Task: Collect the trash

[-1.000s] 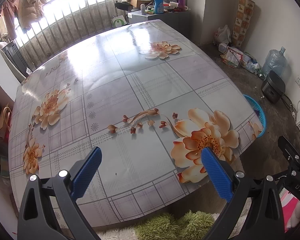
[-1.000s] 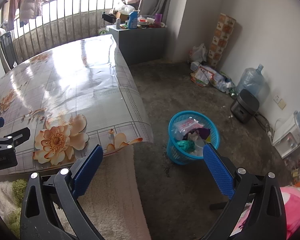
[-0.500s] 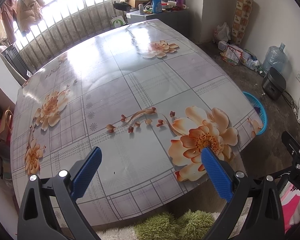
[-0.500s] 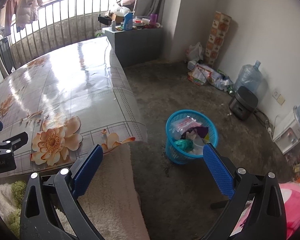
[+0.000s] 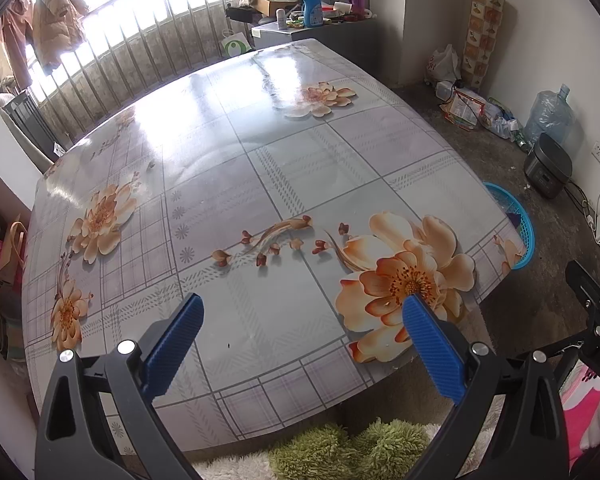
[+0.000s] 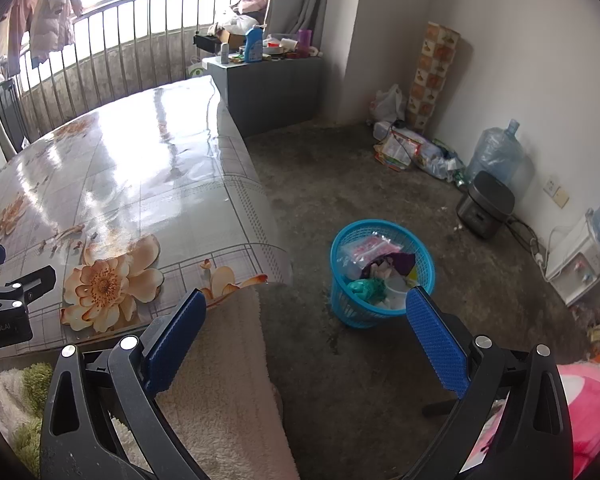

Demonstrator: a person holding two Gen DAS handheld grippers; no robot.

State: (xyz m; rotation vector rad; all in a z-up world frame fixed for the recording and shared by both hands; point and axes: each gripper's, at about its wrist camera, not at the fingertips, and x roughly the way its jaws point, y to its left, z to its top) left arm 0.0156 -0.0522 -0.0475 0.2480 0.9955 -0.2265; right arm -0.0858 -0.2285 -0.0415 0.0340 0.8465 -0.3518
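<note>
Both tools, left (image 5: 302, 300) and right (image 6: 306, 294), drifted slightly, gaping empty; blue basket (image 6: 380, 312) holds wrappers (image 6: 370, 248).

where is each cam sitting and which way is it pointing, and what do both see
Left wrist: rides the left gripper, looking forward and down over the floral table toward the barred window; its own open blue fingers show, plus part of the right gripper at the right edge.
Right wrist: rides the right gripper, aimed past the table's corner at the floor and the blue basket of trash; its open fingers show, with the left gripper at the left edge.
Shared: table, basket, rice cooker, water jug.
</note>
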